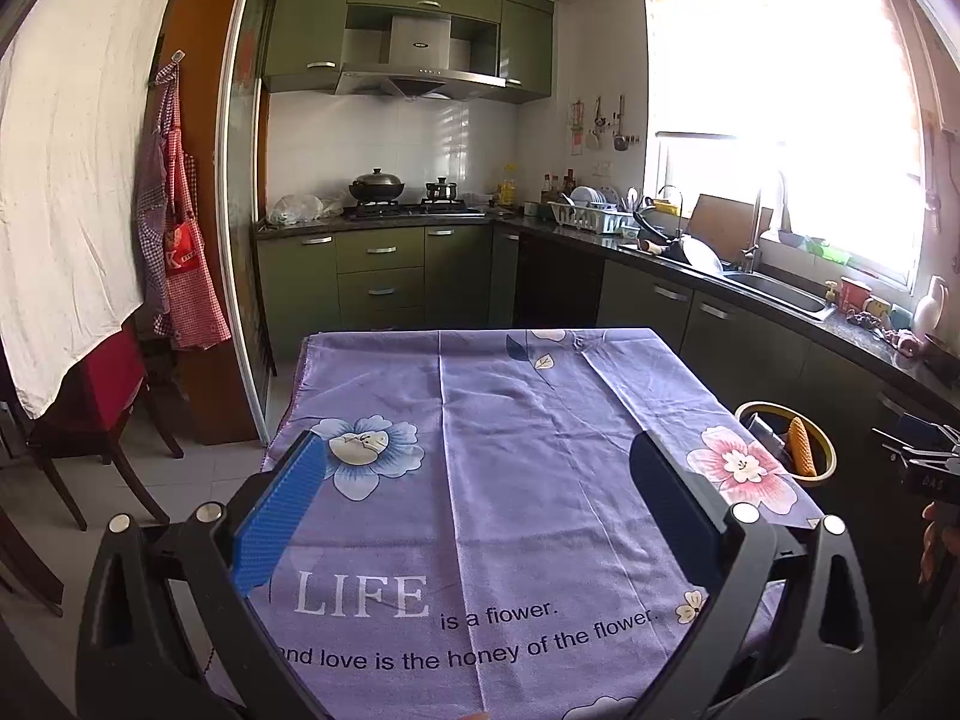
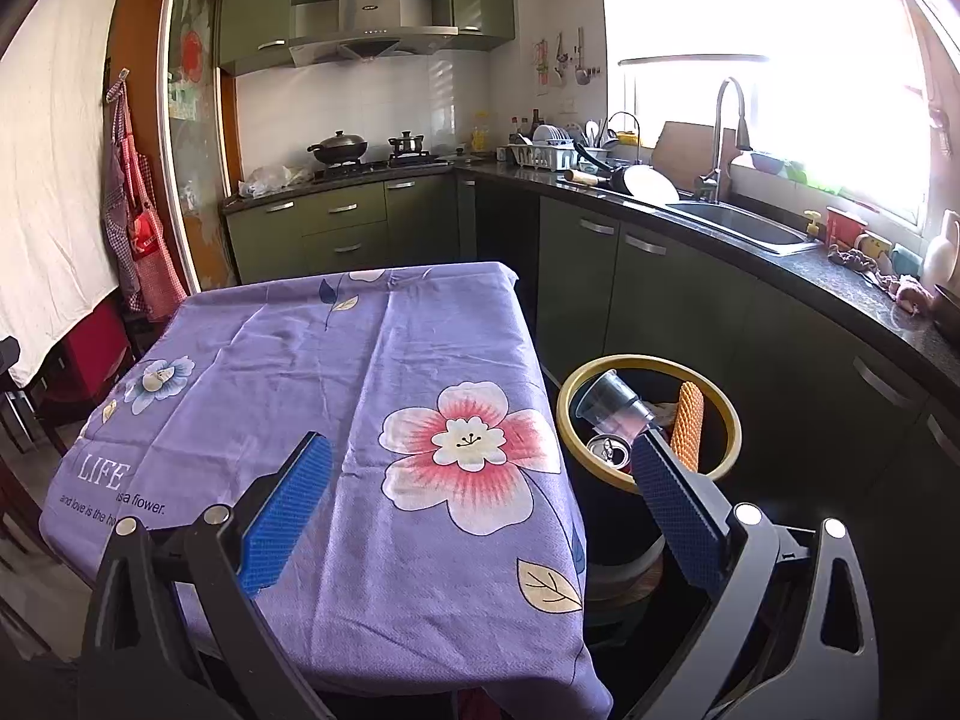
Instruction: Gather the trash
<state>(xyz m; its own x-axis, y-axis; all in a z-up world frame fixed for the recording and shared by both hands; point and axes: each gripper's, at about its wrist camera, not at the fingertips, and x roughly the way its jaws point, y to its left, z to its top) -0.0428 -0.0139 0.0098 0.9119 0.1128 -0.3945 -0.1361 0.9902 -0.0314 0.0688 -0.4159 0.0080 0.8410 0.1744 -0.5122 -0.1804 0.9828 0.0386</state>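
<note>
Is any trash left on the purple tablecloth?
No, the tablecloth is bare; the cup, can and other items lie in the bin.

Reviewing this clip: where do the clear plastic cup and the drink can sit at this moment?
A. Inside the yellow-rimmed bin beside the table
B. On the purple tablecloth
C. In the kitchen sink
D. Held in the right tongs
A: the right wrist view shows the clear plastic cup and the drink can lying inside the yellow-rimmed bin, with both tongs open and empty.
</note>
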